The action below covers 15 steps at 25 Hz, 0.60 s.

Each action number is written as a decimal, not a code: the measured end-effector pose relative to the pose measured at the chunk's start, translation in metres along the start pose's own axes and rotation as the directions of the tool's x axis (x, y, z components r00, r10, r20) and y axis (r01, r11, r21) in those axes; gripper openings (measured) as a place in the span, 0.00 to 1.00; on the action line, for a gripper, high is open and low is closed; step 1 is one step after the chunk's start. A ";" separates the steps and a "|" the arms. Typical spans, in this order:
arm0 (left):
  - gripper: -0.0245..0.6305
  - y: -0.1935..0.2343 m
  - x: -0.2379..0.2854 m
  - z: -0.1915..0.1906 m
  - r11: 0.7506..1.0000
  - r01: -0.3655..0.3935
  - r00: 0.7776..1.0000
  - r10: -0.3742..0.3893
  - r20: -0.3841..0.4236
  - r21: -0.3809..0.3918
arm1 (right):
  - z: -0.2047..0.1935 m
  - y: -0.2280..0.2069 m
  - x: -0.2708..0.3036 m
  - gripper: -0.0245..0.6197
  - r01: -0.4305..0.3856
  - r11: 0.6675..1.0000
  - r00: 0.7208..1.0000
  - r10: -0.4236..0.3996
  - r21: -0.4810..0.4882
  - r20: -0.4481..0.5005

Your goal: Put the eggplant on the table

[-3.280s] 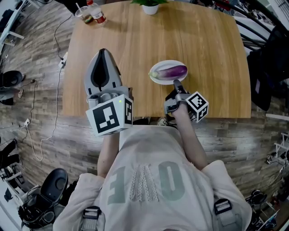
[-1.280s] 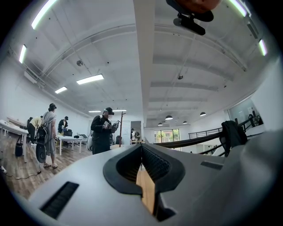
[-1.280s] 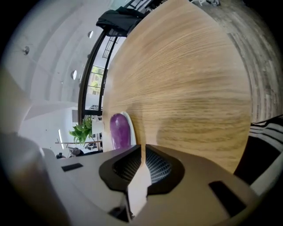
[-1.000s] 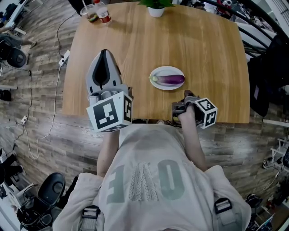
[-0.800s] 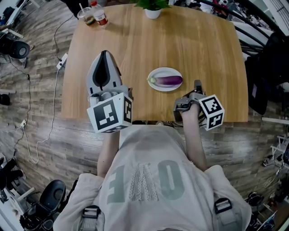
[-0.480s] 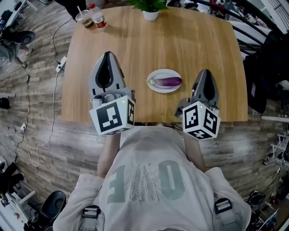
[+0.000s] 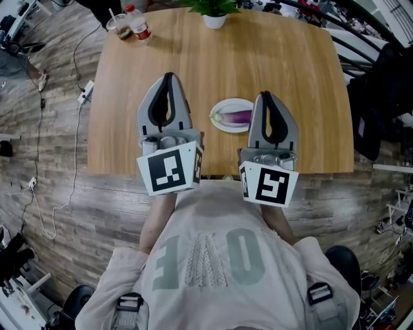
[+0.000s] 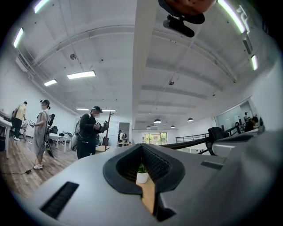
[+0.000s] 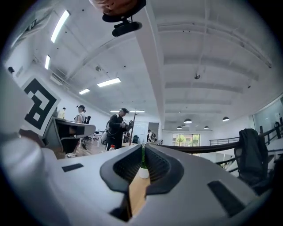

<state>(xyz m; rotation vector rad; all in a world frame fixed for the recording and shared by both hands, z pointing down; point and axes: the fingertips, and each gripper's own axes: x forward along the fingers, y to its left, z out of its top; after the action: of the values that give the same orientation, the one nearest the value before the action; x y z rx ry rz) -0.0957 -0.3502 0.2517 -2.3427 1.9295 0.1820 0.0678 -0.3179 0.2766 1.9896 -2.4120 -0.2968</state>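
Head view shows the eggplant (image 7: 236,117) lying on a white plate (image 7: 224,126) on the table (image 7: 271,55), its long axis left-right with the stem end left, between the left gripper (image 7: 168,77) and right gripper (image 7: 267,96), both with jaws together, empty.

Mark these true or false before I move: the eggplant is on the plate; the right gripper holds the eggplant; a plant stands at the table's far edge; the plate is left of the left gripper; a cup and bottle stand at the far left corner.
1. The eggplant is on the plate. True.
2. The right gripper holds the eggplant. False: it holds nothing, and the eggplant lies on the plate.
3. A plant stands at the table's far edge. True.
4. The plate is left of the left gripper. False: in the head view it lies between the two grippers.
5. A cup and bottle stand at the far left corner. True.
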 end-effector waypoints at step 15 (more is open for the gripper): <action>0.05 0.003 0.005 -0.003 1.000 0.006 1.000 -0.006 -0.004 -0.002 | -0.008 0.006 0.008 0.09 -0.019 1.000 0.999 0.019 0.005 -0.035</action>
<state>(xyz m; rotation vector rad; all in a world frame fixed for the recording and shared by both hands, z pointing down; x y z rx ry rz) -0.0972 -0.3560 0.2540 -2.3523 1.9246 0.1790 0.0609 -0.3256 0.2841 1.9552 -2.4117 -0.2544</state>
